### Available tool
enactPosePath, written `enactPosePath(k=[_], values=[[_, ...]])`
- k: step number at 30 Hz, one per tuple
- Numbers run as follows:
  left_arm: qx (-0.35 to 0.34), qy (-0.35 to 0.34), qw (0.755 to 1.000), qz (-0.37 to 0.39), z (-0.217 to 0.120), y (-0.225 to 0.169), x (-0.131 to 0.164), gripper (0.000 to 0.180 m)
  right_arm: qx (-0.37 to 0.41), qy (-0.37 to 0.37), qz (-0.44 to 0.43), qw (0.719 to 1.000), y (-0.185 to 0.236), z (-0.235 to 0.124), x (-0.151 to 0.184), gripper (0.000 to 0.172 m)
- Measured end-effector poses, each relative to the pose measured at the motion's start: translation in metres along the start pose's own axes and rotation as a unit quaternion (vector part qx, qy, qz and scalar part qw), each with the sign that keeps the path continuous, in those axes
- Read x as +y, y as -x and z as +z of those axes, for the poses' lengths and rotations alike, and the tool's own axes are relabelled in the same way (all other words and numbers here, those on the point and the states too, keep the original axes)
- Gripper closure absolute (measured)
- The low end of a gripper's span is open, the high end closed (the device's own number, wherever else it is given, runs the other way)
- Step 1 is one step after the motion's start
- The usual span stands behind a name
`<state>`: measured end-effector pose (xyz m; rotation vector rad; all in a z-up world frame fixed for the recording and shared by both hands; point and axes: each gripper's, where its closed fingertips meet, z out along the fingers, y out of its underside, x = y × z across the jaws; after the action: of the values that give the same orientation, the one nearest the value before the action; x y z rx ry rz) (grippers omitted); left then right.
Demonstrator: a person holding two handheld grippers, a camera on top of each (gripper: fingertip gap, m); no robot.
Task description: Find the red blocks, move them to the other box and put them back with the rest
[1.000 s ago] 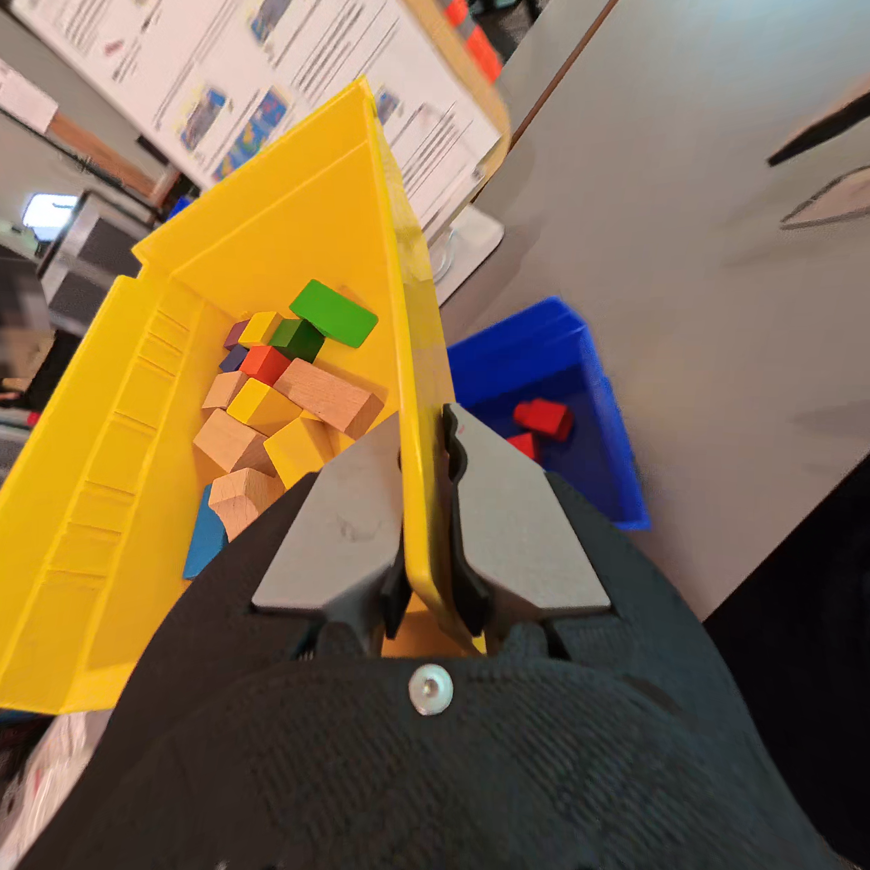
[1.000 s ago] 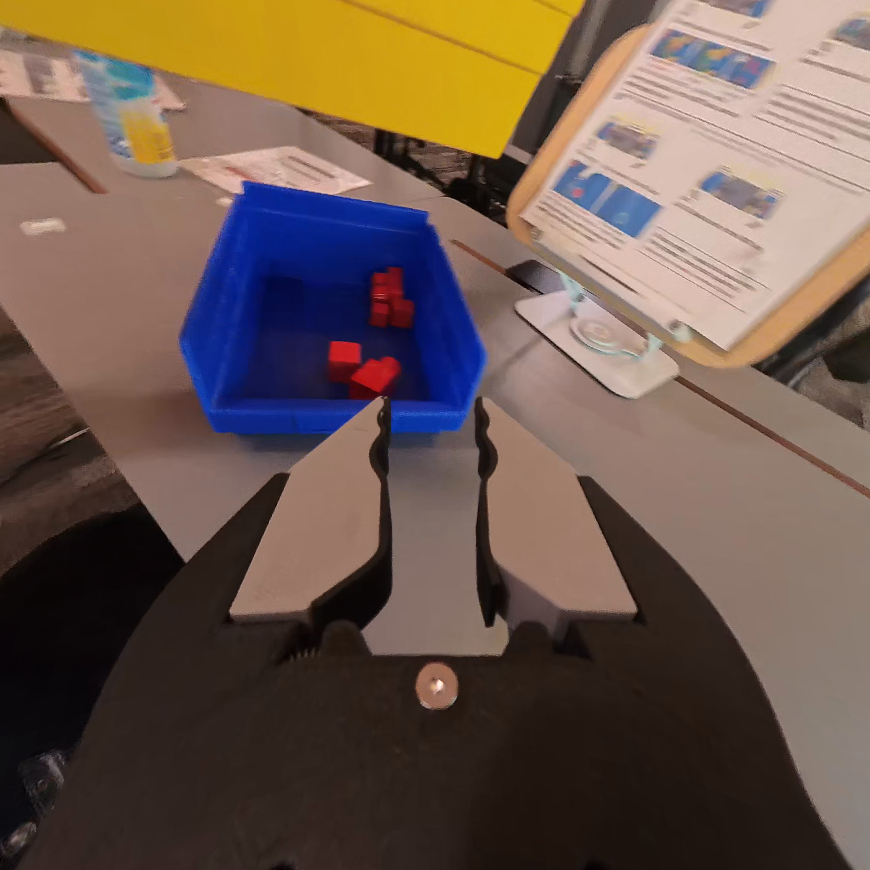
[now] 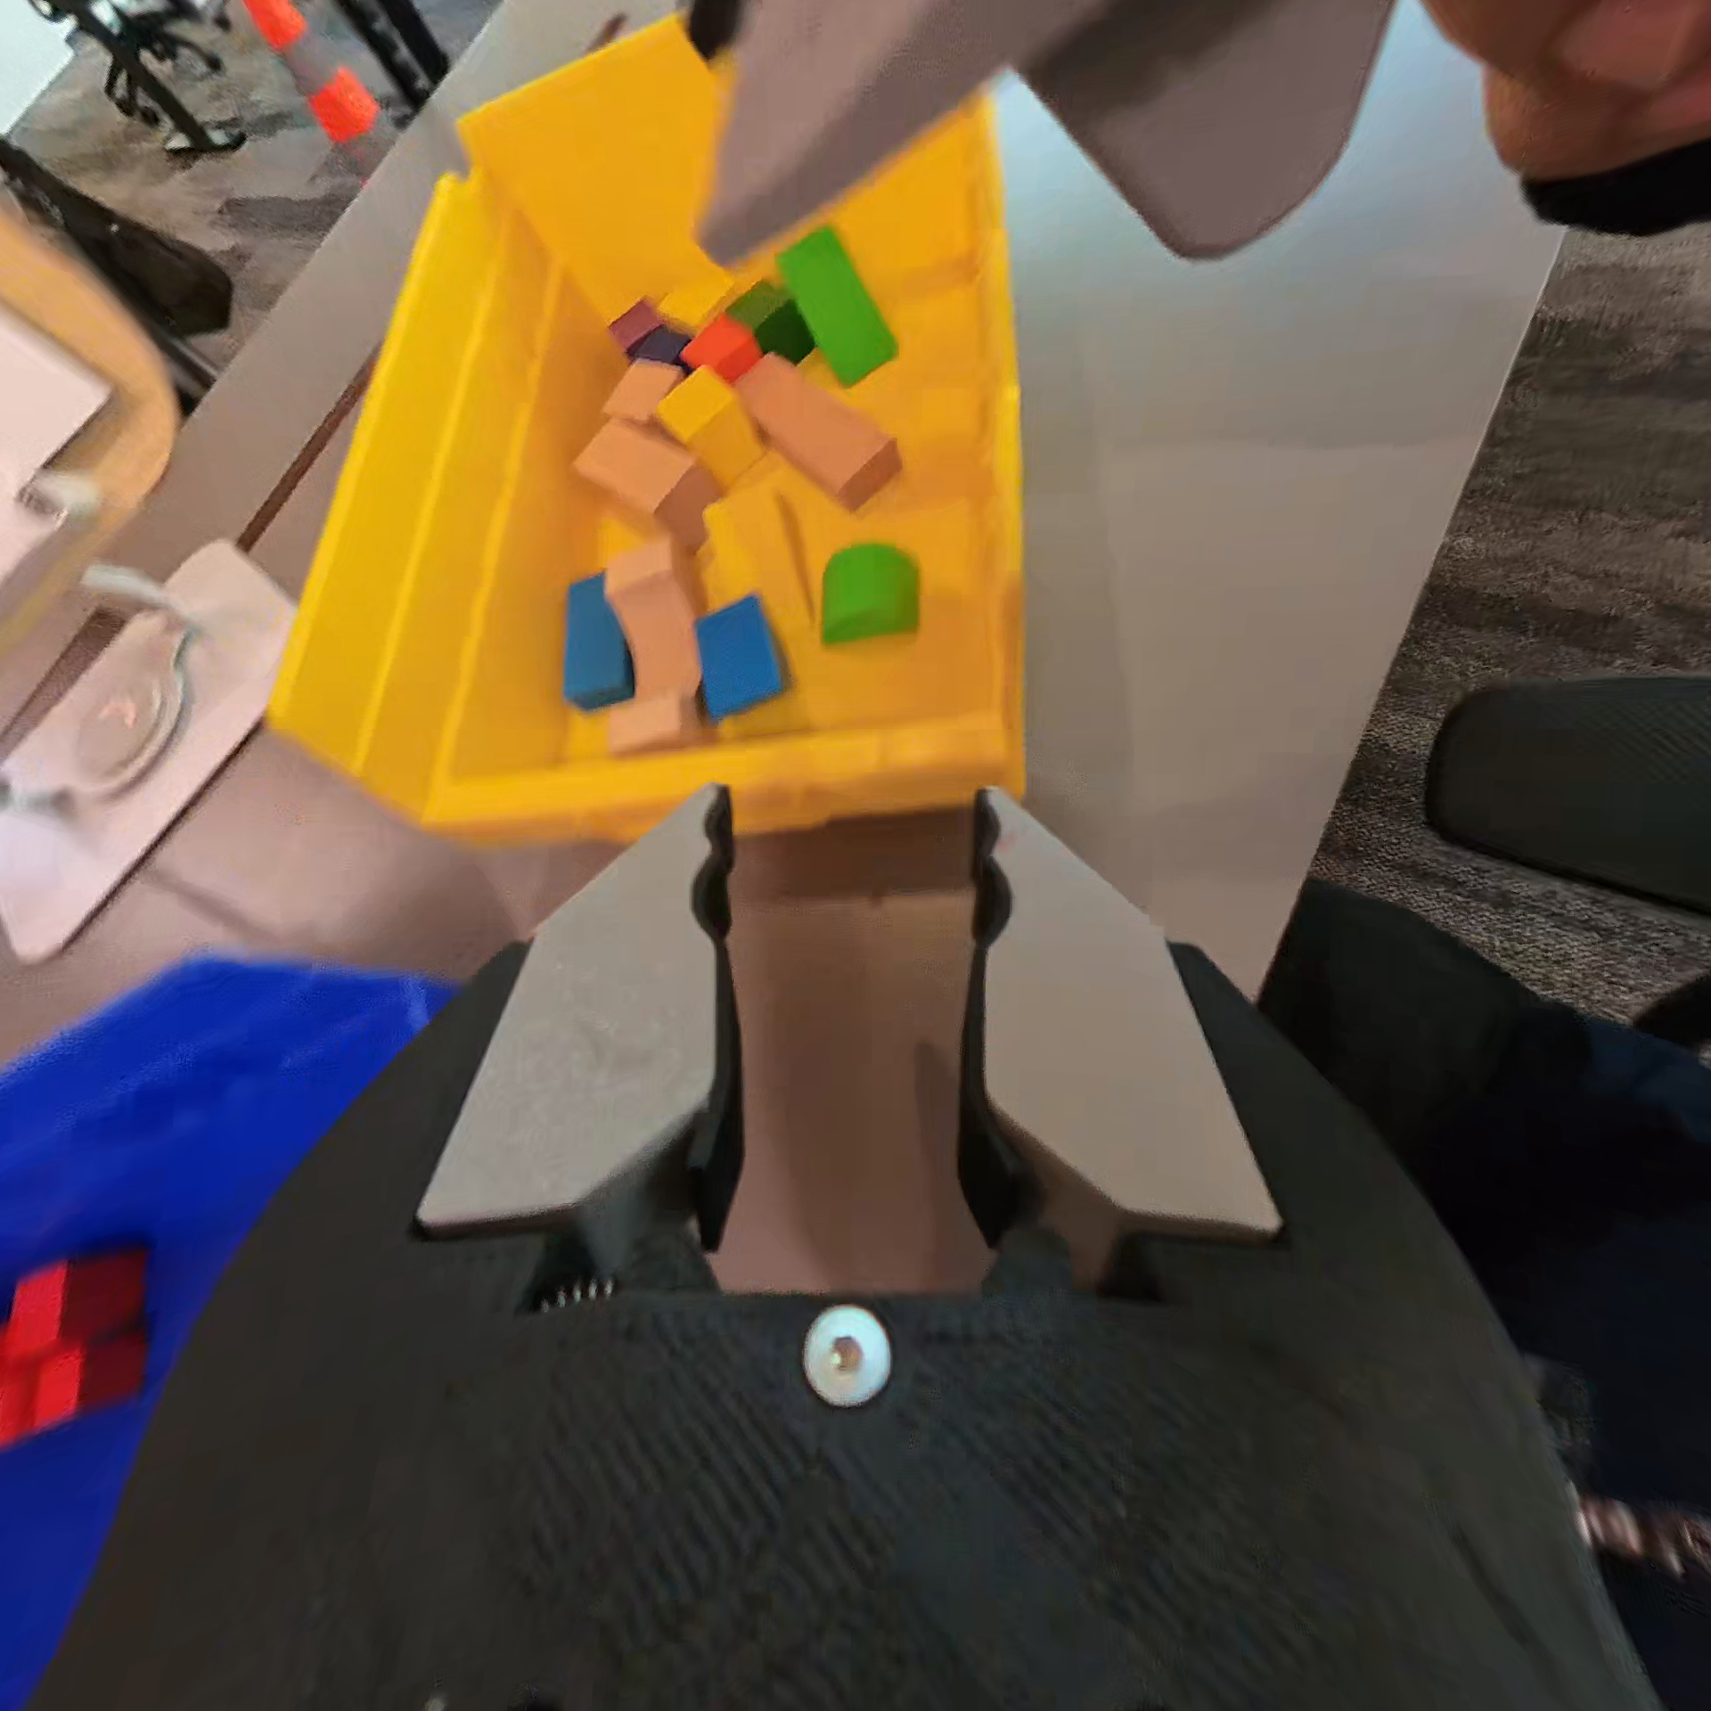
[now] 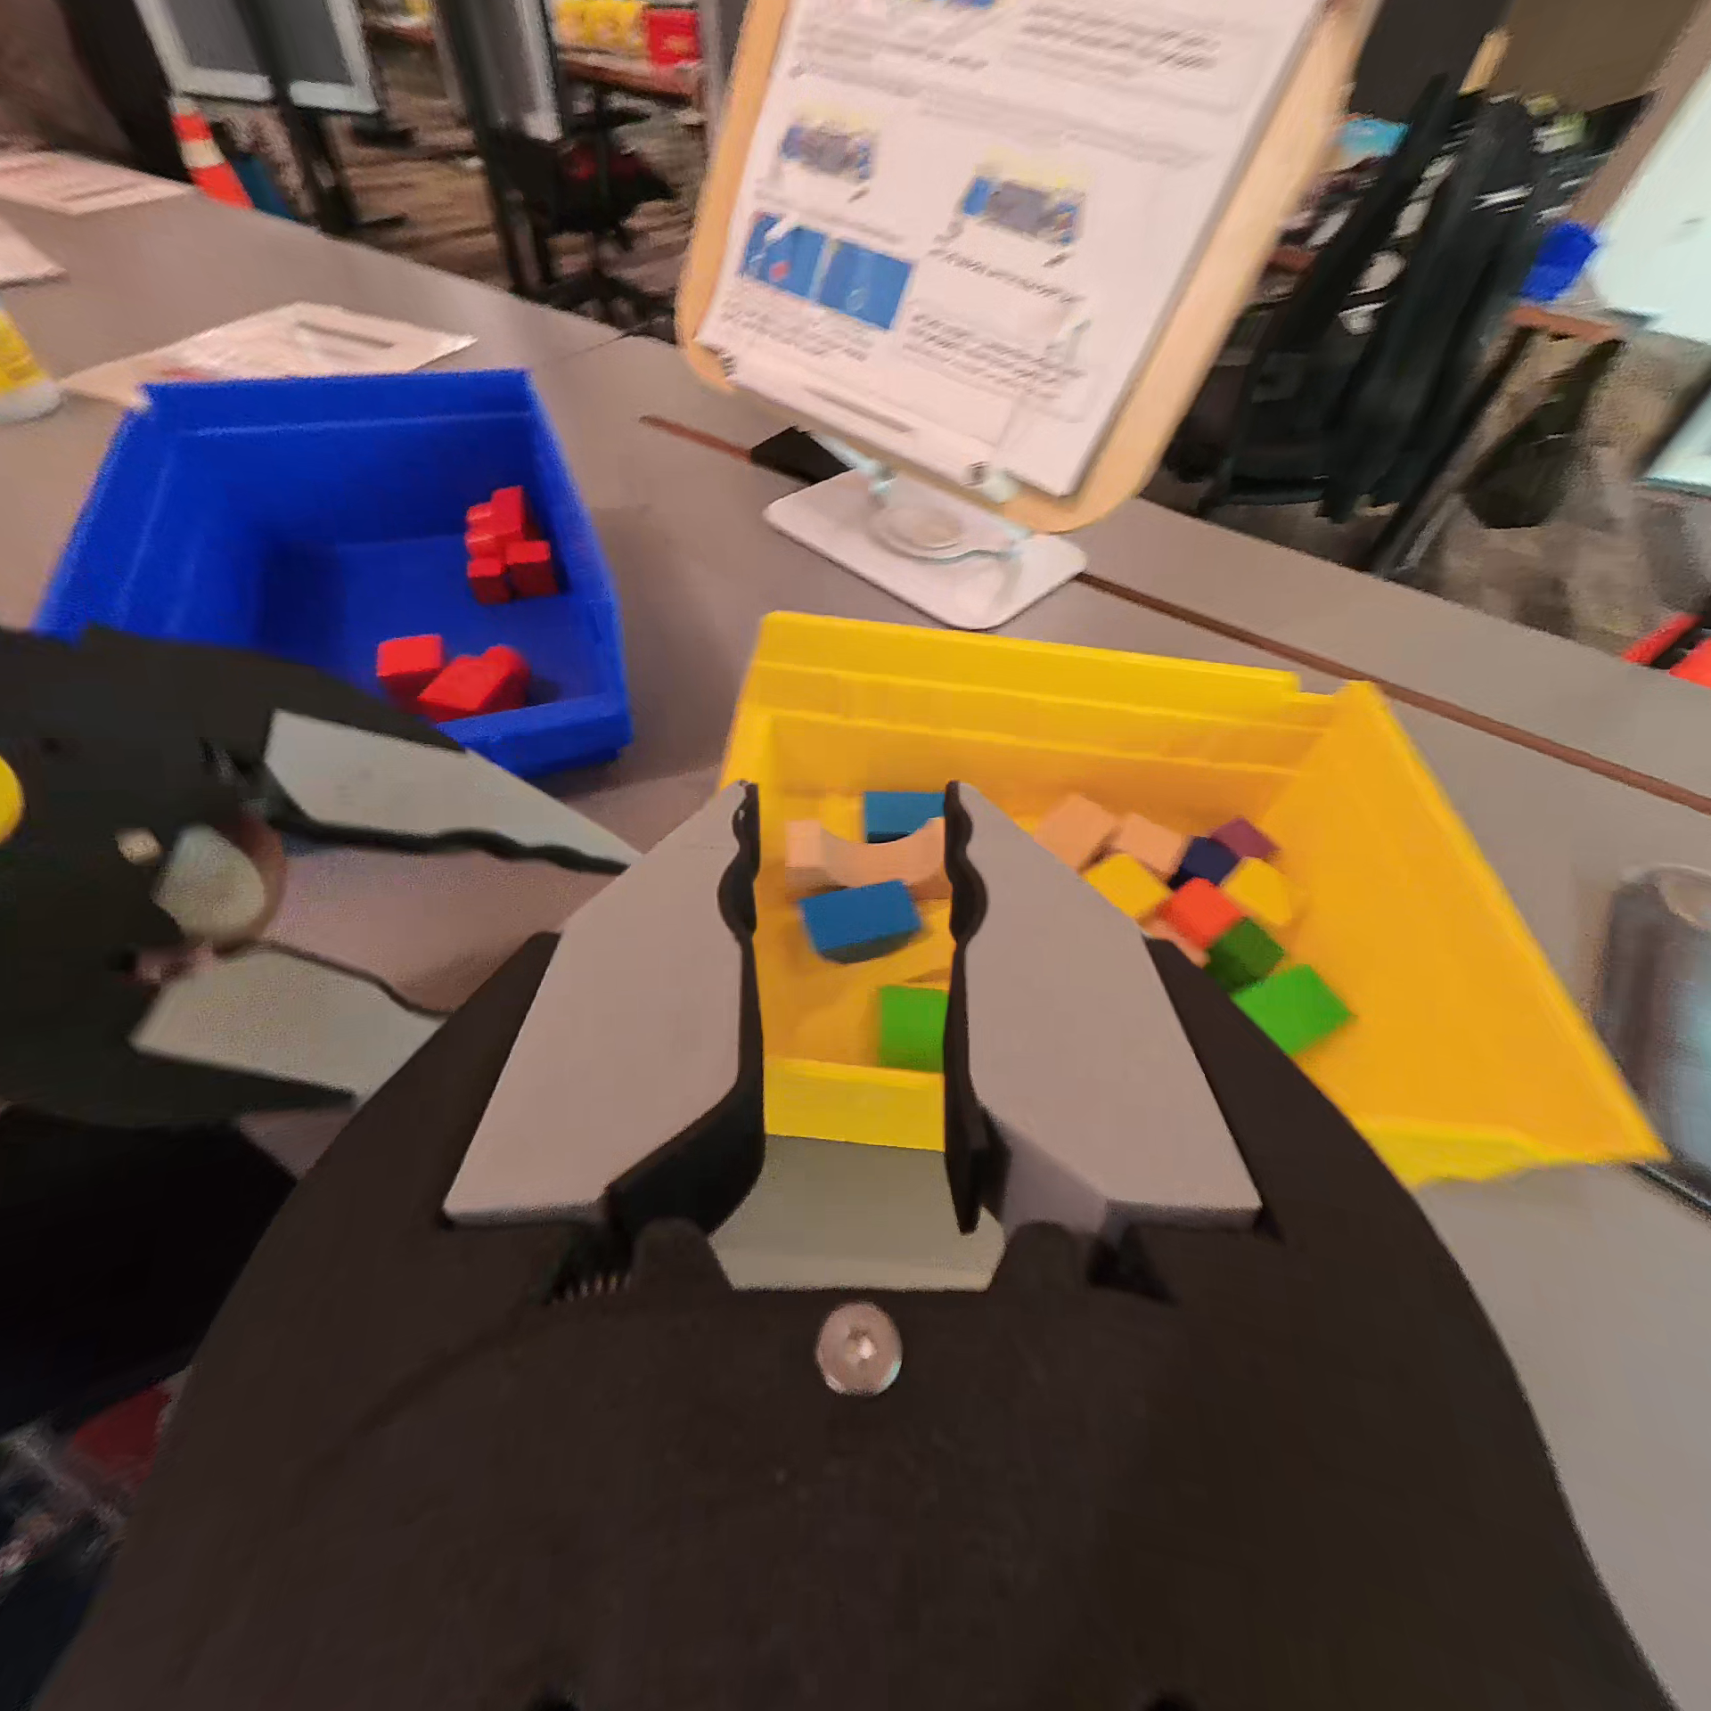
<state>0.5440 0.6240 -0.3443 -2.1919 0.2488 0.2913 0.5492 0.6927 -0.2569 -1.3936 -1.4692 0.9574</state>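
Two grippers spread, nothing held; left gripper (image 3: 852, 824) has let go of the yellow plastic bin (image 4: 1481, 972) — now flat on the grey tabletop (image 4: 648, 518); right gripper (image 4: 847, 815) hovers above it; red wooden blocks (image 4: 454, 676) remain in the blue plastic bin (image 4: 305, 417) — return trip pending.

Both grippers, left (image 3: 847, 824) and right (image 4: 844, 815), have flat grey wedge fingers (image 3: 593, 1046) with wavy black pads, on matt black textured bodies with one silver screw (image 3: 845, 1356) at centre.
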Motion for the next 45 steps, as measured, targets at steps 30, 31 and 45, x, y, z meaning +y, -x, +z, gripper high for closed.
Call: enactPosePath(k=[30,31,45], values=[[-0.141,0.059,0.964,-0.217,-0.194,0.143,0.221,0.116,0.163,0.2,-0.005,0.966,-0.094,-0.027,0.085,0.129],[-0.128,0.045,0.97,-0.202,-0.186,0.133,0.208,0.118,0.142,0.182,-0.008,0.973,-0.077,-0.015,0.077,0.127],[-0.136,0.052,0.974,-0.175,-0.096,0.121,0.173,0.103,0.164,0.124,-0.027,0.978,-0.038,0.057,0.071,0.16]])
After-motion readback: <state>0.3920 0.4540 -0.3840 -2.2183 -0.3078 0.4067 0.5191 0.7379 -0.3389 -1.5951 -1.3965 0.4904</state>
